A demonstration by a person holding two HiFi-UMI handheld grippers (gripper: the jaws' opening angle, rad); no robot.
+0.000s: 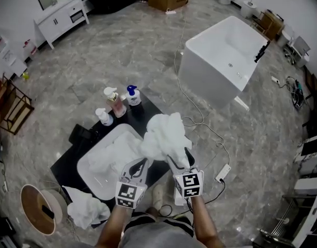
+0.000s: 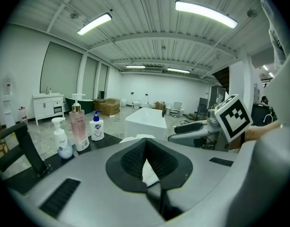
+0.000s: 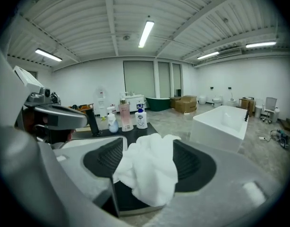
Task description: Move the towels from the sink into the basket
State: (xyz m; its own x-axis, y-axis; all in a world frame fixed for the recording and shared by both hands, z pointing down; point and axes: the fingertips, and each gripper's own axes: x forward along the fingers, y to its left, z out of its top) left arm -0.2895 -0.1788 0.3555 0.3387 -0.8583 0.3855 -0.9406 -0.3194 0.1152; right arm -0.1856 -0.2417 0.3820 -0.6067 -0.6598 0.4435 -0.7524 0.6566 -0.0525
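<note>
Head view: both claws are over the near right part of the sink [image 1: 86,175], a white basin set in a black worktop [image 1: 68,161]. A bunched white towel [image 1: 161,133] hangs lifted above the sink's right rim, just ahead of both claws.

L claw [image 1: 140,165] [image 2: 145,145]: jaws pressed nearly together, pinching a thin fold of the towel [image 2: 149,172]. White shows in the narrow V between the pads.

R claw [image 1: 180,158] [image 3: 149,148]: jaws spread wide. The towel [image 3: 149,174] sits as a thick wad between them and spills over the front. The pads don't look to squeeze it. R claw is just beside L claw, both pointing away from the person and slightly down.

More white cloth [image 1: 114,154] lies inside the sink and runs up toward the lifted bundle. Can't tell if it's the same towel or a 2nd one.

Basket [image 1: 29,211]: round, on the floor at lower L, well apart from the claws. Another white towel [image 1: 86,208] lies crumpled just R of it, near the worktop's corner. Can't tell if it touches the rim.

3 pump bottles [image 1: 117,103] stand upright at the worktop's far edge, behind the sink. A white bathtub [image 1: 225,56] stands on the floor beyond, to the R.
</note>
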